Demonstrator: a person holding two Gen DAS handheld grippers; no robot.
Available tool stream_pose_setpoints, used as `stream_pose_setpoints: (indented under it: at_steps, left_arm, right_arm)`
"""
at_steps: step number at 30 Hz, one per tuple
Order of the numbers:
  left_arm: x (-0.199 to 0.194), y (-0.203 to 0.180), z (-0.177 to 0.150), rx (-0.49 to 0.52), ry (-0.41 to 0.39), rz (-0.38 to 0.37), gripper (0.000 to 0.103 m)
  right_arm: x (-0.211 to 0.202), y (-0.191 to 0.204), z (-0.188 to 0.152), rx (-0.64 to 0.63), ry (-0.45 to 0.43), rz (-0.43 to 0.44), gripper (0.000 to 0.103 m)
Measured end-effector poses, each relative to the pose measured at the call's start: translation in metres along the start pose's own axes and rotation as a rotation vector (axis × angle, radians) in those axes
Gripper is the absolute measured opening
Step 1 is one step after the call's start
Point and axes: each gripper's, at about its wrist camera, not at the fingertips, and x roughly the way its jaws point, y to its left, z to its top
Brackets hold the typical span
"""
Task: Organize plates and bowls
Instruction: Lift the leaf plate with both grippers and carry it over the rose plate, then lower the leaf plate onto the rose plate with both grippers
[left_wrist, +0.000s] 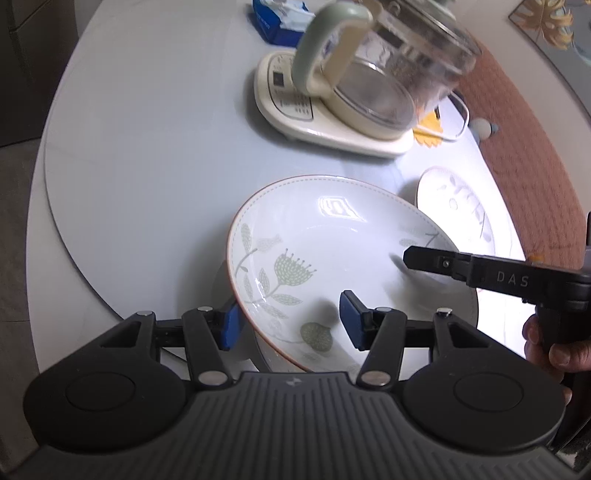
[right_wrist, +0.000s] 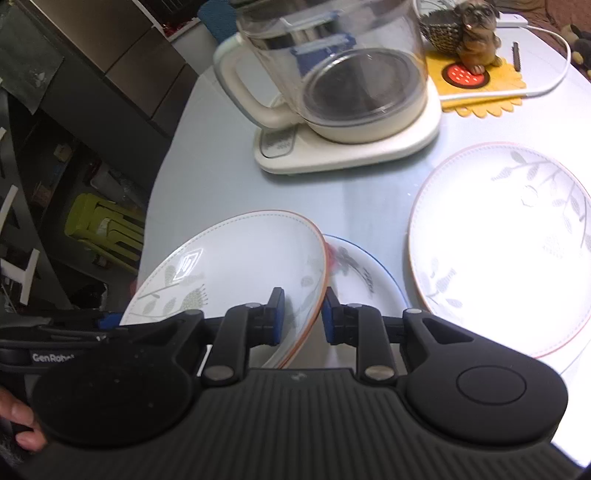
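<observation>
Left hand-held gripper (left_wrist: 291, 319) half-open, pads straddling floral plate (left_wrist: 332, 236) rim, grasp uncertain, right hand-held gripper (right_wrist: 303, 317) clenched on same plate's rim at 3 o'clock, "DAS" and "GenRobot" lettering on gripper bodies

Plates and a kettle on the round table, one plate held tilted off it.

The tilted plate (right_wrist: 229, 266) is raised over the near edge of the table (left_wrist: 147, 147), caught at opposite rims by the left gripper (left_wrist: 291, 321) and the right gripper (right_wrist: 303, 319). Under its right side lies a second plate (right_wrist: 364, 280), flat on the table. To the right, apart from both, a third plate (right_wrist: 502, 251) lies flat. Behind the plates, toward the middle, the kettle (right_wrist: 332, 70) sits on its base (right_wrist: 347, 147). Right of the base lies a mat (right_wrist: 476, 86) bearing a dog figurine (right_wrist: 476, 29). A box (left_wrist: 277, 22) lies at the far edge.
</observation>
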Motion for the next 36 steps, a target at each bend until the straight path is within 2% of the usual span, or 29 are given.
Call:
stream_pose_setpoints:
  at_steps: [11, 21, 31, 36]
  left_arm:
    - [0.023, -0.011, -0.013, 0.036, 0.073, -0.014, 0.060]
    - [0.034, -0.024, -0.016, 0.077, 0.112, 0.012, 0.060]
    - [0.043, -0.025, -0.015, 0.044, 0.168, 0.005, 0.060]
    - [0.045, -0.014, -0.014, -0.056, 0.189, -0.031, 0.061]
  right_arm:
    - [0.003, -0.011, -0.010, -0.011, 0.032, -0.045, 0.025]
    - [0.006, -0.014, -0.012, -0.026, 0.022, -0.091, 0.025]
    - [0.012, -0.021, -0.014, 0.014, 0.034, -0.096, 0.025]
    - [0.015, -0.023, -0.014, 0.017, 0.036, -0.091, 0.024]
